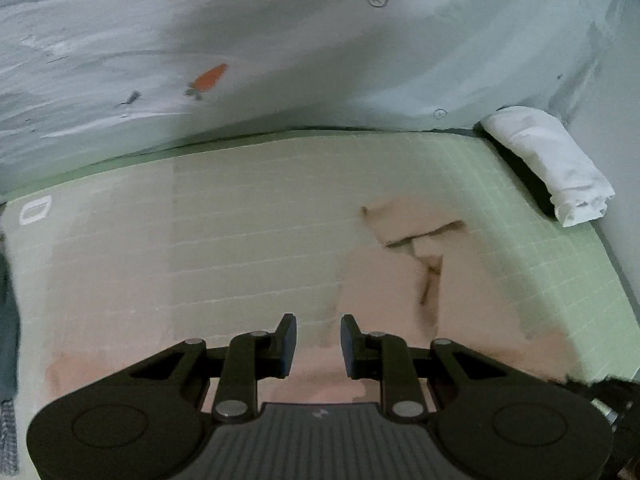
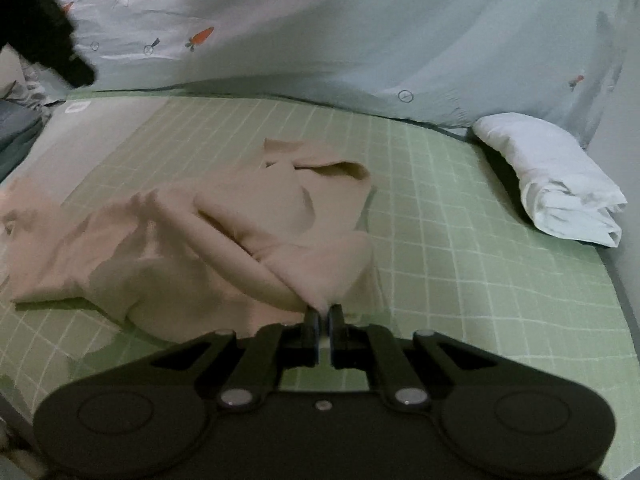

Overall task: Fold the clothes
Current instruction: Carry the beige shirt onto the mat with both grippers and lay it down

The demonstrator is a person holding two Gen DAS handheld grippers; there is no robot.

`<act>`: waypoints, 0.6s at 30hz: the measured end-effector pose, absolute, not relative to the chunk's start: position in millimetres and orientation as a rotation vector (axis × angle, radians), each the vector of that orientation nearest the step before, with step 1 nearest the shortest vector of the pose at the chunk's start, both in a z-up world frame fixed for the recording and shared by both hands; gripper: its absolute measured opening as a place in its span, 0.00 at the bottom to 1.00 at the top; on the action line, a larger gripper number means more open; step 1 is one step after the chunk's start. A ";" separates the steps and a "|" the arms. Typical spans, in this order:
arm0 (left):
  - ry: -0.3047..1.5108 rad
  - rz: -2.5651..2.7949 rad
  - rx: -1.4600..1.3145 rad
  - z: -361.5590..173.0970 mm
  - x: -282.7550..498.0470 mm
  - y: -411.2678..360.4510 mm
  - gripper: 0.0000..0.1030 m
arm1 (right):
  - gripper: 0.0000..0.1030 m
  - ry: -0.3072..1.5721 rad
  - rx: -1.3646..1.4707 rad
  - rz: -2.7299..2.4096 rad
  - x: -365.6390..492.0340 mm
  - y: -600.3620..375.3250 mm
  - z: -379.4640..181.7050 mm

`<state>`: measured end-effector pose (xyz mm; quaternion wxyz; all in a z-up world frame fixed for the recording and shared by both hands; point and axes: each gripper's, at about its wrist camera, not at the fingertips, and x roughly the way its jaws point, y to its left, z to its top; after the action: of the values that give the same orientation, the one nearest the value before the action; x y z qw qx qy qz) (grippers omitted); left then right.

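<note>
- The beige, soft knit garment (image 2: 224, 240) lies crumpled on the pale green, white-gridded mat (image 2: 480, 280), left of the mat's middle and near the cameras; in the right wrist view its folds overlap without order, with one flap turned up at the far end.
- Judged from that heap, folding of this garment is at an early stage: it is neither spread flat nor squared, so flattening and every fold seem left to do.
- The white, rolled or folded cloth bundle (image 2: 556, 180) sits at the mat's far right edge, well apart from the beige garment; it looks like a finished piece, though I cannot tell what it is.
- The right gripper (image 2: 324, 316) has its jaws drawn narrow, pinching a near edge of the beige garment between the fingers (image 2: 311, 328).
- The left gripper (image 1: 319, 344) has its jaws standing moderately apart with nothing between them; blurred beige fabric (image 1: 420, 280) lies under and beyond it, and whether it touches the fabric I cannot tell.
- Count: one beige garment, one white bundle, one green mat, two grippers.
- A light blue sheet printed with small orange carrots (image 2: 360, 40) rises behind the mat's far edge; I count one.
- At the far left there is grey cloth (image 2: 16, 128), too cut off to name.
</note>
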<state>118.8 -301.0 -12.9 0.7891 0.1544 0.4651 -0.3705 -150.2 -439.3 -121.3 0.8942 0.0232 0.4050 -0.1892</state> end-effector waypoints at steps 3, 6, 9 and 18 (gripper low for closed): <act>1.021 -0.819 0.259 -21.3 125.6 -323.6 0.24 | 0.05 0.845 0.058 -0.404 -147.8 -442.5 -128.4; 1.031 -0.819 0.157 -36.2 132.1 -340.3 0.25 | 0.05 0.851 0.104 -0.425 -139.1 -452.6 -140.1; 1.009 -0.739 0.112 -58.8 137.6 -347.6 0.27 | 0.05 0.853 0.096 -0.434 -133.1 -459.9 -144.8; 1.081 -0.611 0.296 -127.5 104.6 -319.0 0.42 | 0.49 0.763 0.202 -0.477 -153.0 -468.0 -111.0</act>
<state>104.6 -319.0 -127.5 0.8032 0.1380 0.5046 -0.2850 -153.0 -468.0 -111.0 0.8954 0.0976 0.3682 -0.2304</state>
